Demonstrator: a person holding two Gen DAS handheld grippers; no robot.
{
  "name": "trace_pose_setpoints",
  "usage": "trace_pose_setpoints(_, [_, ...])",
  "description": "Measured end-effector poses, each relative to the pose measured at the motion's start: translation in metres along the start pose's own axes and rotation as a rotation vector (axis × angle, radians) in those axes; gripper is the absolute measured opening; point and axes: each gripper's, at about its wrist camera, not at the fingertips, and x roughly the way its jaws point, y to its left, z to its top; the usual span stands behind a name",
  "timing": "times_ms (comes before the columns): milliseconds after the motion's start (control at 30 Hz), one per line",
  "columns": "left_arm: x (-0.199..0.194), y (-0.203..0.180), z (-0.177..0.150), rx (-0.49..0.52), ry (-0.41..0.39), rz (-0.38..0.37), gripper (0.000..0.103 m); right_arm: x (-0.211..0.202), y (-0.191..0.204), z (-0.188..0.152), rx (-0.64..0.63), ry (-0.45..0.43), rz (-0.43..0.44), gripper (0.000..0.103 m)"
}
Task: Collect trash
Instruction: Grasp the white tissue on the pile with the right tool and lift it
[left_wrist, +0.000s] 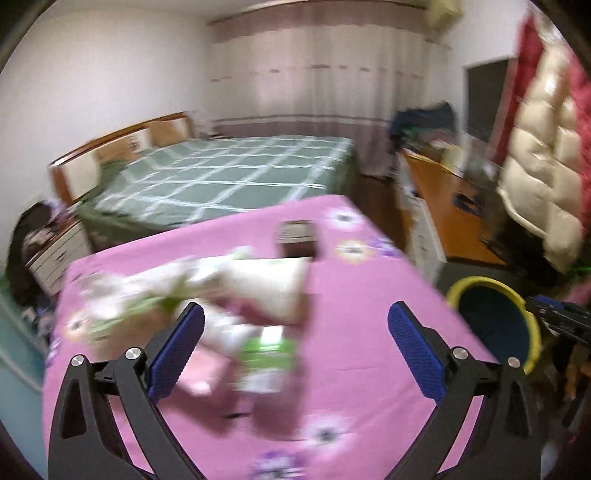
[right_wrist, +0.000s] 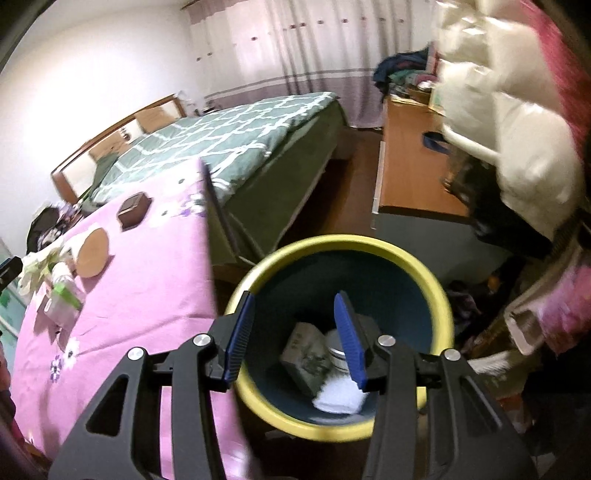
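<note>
Trash lies in two places. On the pink flowered cloth of the tabletop, left of centre in the left wrist view, sits a blurred heap: crumpled white and green wrappers, a cream paper bag and a small green and white carton. A dark brown square box stands behind them, nearer the far edge.

The left hand-held gripper hangs just above this heap with its blue-padded jaws spread wide, holding nothing.

At the lower centre of the right wrist view stands a round bin with a yellow rim and dark blue inside, on the floor just beside the tabletop's edge. At its bottom lie a grey-green printed carton, a round silver lid and a wad of white tissue.

The right hand-held gripper is poised over the bin's mouth, its jaws parted and empty.

Behind, in the upper left of both views, is a bed with a green checked cover; an orange wooden desk runs along the right.
</note>
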Motion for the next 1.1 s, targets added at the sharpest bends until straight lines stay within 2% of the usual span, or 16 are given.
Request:
trace_pose_setpoints(167, [-0.011,0.094,-0.022,-0.123,-0.003,0.154,0.098,0.018,0.057,0.013,-0.075,0.004,0.06,0.043])
trace_pose_setpoints(367, [-0.022,0.186,-0.065,-0.22,0.02,0.345,0.098,0.042,0.149,0.027,-0.201,0.013,0.163,0.043])
trace_pose_setpoints(567, [-0.017,0.247,-0.106,-0.311,0.052,0.441,0.098,0.051,0.253,0.034,-0.34,0.017,0.292,0.043])
trace_pose_setpoints(700, [-0.008,0.261,-0.12,-0.33,0.061,0.459,0.098,0.044,0.32,0.037,-0.423,0.011,0.378,0.043])
trace_pose_setpoints(800, [-0.007,0.264,-0.122,-0.346,0.048,0.43,0.098,0.035,0.366,0.038,-0.492,-0.012,0.428,0.043])
trace_pose_setpoints(900, [-0.006,0.262,-0.117,-0.351,0.039,0.423,0.098,0.04,0.404,0.039,-0.547,0.011,0.455,0.043])
trace_pose_setpoints(1100, [-0.008,0.253,-0.114,-0.337,0.022,0.434,0.098,0.075,0.455,0.034,-0.624,0.089,0.401,0.043])
